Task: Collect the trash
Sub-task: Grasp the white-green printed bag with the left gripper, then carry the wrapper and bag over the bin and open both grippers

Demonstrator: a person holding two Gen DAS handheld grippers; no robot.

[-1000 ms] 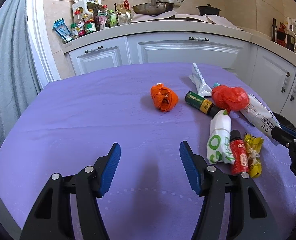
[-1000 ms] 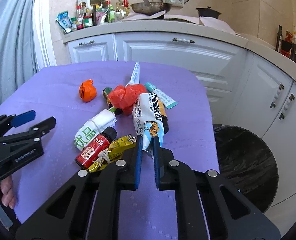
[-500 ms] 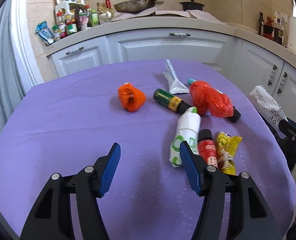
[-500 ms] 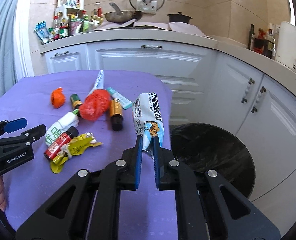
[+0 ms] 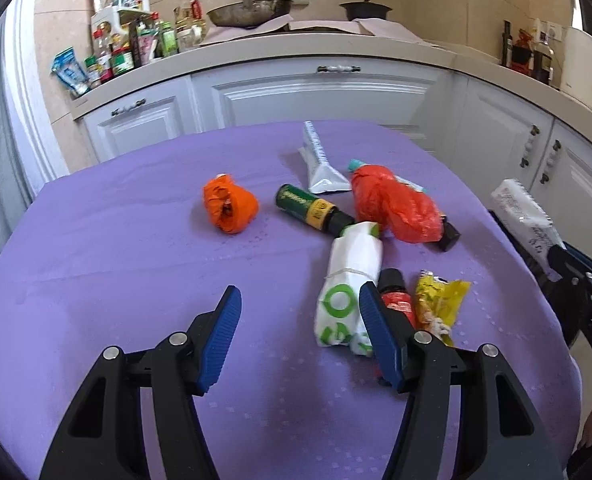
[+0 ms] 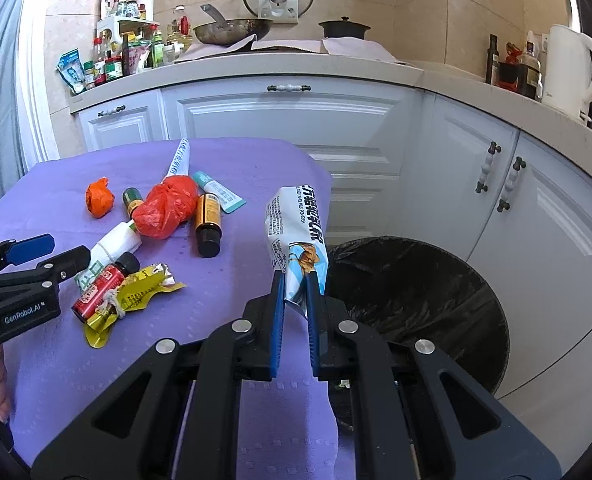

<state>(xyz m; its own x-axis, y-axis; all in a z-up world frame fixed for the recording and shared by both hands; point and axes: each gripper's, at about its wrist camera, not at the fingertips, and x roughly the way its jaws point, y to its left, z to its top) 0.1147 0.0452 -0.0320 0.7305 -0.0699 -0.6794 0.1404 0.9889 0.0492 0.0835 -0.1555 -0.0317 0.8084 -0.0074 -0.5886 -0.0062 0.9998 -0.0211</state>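
A: What's the right gripper (image 6: 295, 280) got?
B: Its blue pads are clamped on the bottom end of a milk powder packet (image 6: 298, 224), upright by the edge of the purple tablecloth (image 6: 252, 264).
A: And to the right of it?
B: The black-lined trash bin (image 6: 436, 292). On the cloth lie a red plastic bag (image 6: 166, 206), an amber bottle (image 6: 208, 220) and a yellow wrapper (image 6: 136, 292).

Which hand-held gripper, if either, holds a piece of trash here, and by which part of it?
The right hand-held gripper is shut on the lower end of the white and blue milk powder packet. The left hand-held gripper is open and holds nothing.
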